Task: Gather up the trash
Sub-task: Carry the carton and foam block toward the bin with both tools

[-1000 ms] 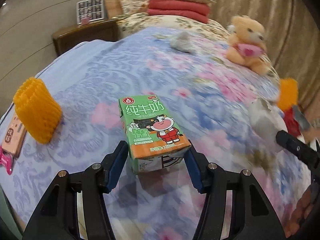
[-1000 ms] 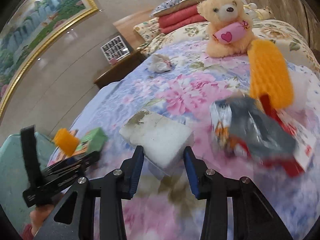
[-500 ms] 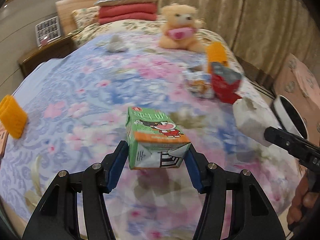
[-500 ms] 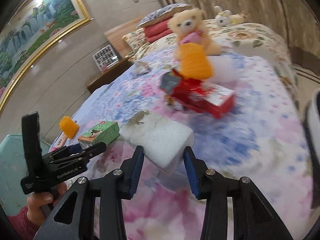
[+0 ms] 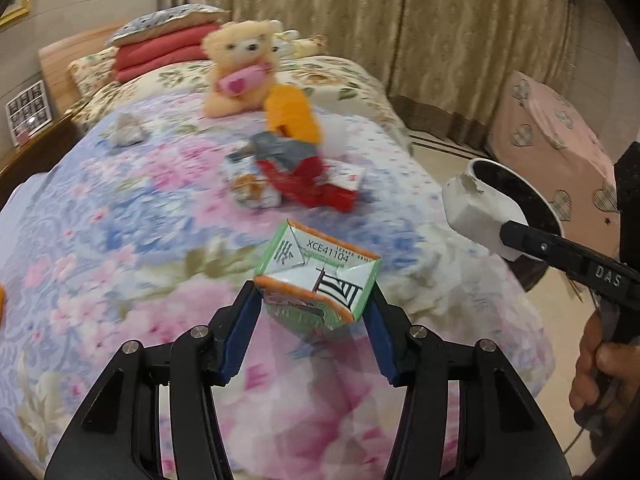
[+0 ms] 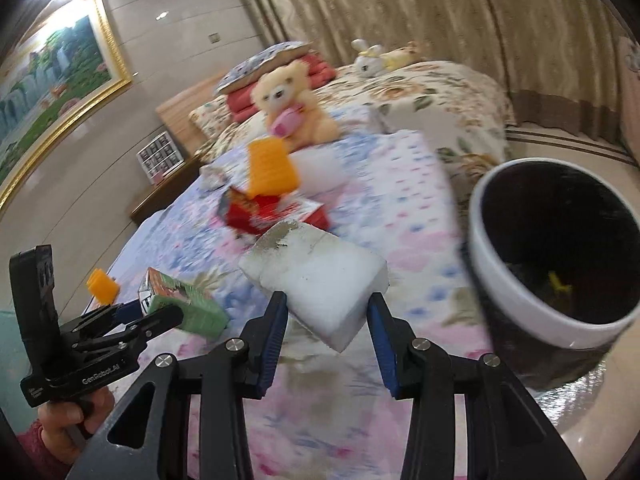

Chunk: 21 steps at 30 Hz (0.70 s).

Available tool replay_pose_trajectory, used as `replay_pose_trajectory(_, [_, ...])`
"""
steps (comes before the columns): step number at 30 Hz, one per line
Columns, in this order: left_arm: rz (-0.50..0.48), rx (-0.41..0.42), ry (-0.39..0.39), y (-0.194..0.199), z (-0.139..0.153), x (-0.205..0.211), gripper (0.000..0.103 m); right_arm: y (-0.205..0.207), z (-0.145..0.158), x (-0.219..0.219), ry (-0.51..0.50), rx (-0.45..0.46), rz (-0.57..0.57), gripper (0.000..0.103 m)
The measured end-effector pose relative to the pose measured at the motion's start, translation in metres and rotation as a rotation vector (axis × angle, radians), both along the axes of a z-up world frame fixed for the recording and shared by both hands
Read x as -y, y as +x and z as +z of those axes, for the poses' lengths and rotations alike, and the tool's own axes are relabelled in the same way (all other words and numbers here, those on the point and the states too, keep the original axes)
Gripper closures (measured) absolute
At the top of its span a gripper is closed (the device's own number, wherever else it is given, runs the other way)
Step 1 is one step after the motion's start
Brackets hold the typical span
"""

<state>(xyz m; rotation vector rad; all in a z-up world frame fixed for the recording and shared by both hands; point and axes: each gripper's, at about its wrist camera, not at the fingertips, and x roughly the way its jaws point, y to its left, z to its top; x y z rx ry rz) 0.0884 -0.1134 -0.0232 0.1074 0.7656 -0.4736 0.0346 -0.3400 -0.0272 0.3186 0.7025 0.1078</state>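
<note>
A green milk carton (image 5: 316, 268) sits tilted between the blue pads of my left gripper (image 5: 316, 300), its printed end facing the camera. The jaws are closing on it and the pads press its sides. My right gripper (image 6: 326, 308) is shut on a stained white foam block (image 6: 316, 276), held above the flowered bedspread (image 6: 360, 208). A trash bin (image 6: 500, 280) with a white rim and dark liner stands just right of the foam block. In the left wrist view the foam block (image 5: 476, 216) hangs in front of the bin (image 5: 484, 164). The carton (image 6: 188, 304) shows at lower left of the right wrist view.
On the bed lie a red package (image 5: 308, 184) with wrappers, an orange foam net (image 5: 294, 116), a crumpled paper (image 5: 126, 130) and a teddy bear (image 5: 240, 76). A pink covered seat (image 5: 552, 140) stands beyond the bin. A bedside cabinet (image 6: 164, 188) is at the left.
Both grippers have swung right across the bed with their loads. The carton has tipped so its end faces the camera. The bin has come into view beside the foam block.
</note>
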Motion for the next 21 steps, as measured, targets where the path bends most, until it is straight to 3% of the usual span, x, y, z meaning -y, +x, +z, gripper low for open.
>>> replay_pose_trajectory(21, [-0.233, 0.011, -0.003, -0.005, 0.002, 0.115, 0.053, -0.029, 0.011, 0.096, -0.016, 0.014, -0.195, 0.061])
